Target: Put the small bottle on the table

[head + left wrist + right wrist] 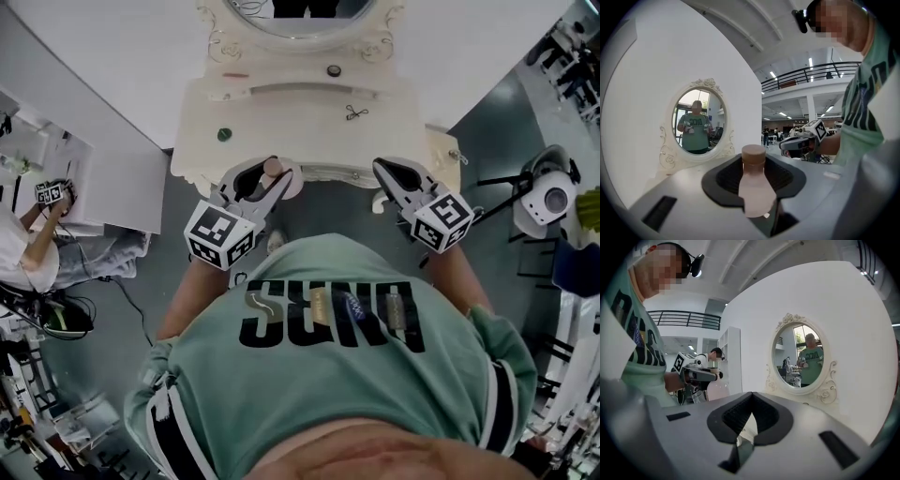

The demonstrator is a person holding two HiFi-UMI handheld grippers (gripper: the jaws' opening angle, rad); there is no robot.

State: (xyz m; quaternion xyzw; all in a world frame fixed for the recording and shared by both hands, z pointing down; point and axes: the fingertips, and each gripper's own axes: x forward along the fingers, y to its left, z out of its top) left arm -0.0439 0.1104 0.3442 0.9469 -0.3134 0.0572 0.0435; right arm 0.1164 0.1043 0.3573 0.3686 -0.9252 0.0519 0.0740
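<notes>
Bottle (754, 185) stands upright, clamped in the left gripper (265, 180) at the table (394, 122) edge, probably ready for setting down; right gripper (751, 418) is closed, empty.

Small bottle (757, 187): pale pink body, tan round cap. Stood upright, clamped between jaws of left gripper (262, 180). Sat at front edge of cream table (300, 122), left of centre. Contact with tabletop unclear.
</notes>
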